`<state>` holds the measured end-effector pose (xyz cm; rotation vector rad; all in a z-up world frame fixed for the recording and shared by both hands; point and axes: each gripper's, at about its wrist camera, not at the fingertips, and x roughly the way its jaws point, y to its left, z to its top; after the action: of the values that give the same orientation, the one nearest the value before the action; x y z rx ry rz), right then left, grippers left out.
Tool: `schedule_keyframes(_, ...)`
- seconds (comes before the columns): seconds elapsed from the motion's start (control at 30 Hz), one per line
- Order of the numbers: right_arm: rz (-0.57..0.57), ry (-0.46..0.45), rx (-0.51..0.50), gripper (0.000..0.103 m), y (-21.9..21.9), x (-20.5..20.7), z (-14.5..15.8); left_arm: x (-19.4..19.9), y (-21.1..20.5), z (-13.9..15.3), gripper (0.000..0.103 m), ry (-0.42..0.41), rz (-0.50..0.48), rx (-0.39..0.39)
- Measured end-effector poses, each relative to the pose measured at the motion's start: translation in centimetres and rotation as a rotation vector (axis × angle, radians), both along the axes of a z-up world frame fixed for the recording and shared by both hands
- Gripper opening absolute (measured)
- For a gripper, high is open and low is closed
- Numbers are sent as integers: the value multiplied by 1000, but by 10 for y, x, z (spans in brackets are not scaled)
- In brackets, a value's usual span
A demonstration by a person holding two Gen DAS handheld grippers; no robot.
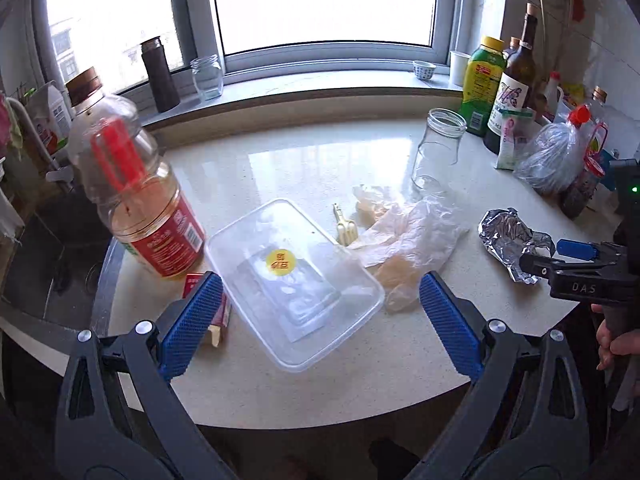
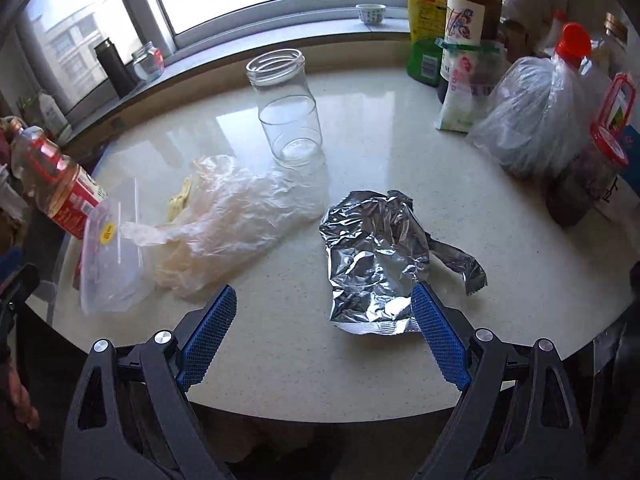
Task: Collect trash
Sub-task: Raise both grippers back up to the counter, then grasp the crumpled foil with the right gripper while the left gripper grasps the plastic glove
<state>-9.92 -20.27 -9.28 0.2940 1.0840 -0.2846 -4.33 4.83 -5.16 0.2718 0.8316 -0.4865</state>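
Foil wrapper [image 2: 376,256], crumpled and silver, lay flat on the pale worktop [image 2: 380,368], and the right gripper [image 2: 324,336] hung just above its near edge, jaws spread wide and gripping nothing. One blue pad overlapped the wrapper's near right corner in that view; whether it touched I could not tell. Left of the foil sprawled a thin plastic bag [image 2: 240,216], with an upright empty glass jar [image 2: 288,108] behind it.

Over on the other side, the clear plastic container [image 1: 296,280] with its yellow sticker sat right between the left gripper's [image 1: 320,312] fingers, seen from above. That gripper was fully open too, holding nothing, its pads apart from the container's rim. A small cream plastic fork [image 1: 344,226] lay between container and bag. A red-and-white carton [image 1: 218,312] peeked out behind the left pad, and the big oil bottle [image 1: 136,196] stood just beside it at the worktop's left edge. Sauce bottles [image 1: 500,88] crowded the far right by the window.
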Motion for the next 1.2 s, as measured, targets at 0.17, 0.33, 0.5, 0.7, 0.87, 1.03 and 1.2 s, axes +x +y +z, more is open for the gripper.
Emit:
schedule_keyframes(0.17, 91, 46, -52, 88, 2, 6, -21, 10, -59, -16, 96, 57, -91, 44)
schedule_keyframes(0.33, 132, 83, -138, 87, 2, 15, -45, 17, -96, -21, 96, 66, -133, 94)
schedule_keyframes(0.5, 156, 86, -131, 67, -5, 15, -55, 36, -113, -32, 96, 132, -148, 94)
schedule_keyframes(0.7, 129, 46, -4, 35, -25, 11, -51, 55, -141, -63, 96, 156, -177, 200)
schedule_keyframes(0.87, 71, 2, 98, 21, -44, 1, -39, 50, -170, -88, 70, 114, -261, 325)
schedule_keyframes(1.03, 59, -23, 114, 21, -55, -9, -27, 40, -176, -107, 9, 92, -273, 403)
schedule_keyframes(1.2, 36, -53, 151, 21, -60, -16, -17, 27, -167, -94, 2, 35, -251, 389)
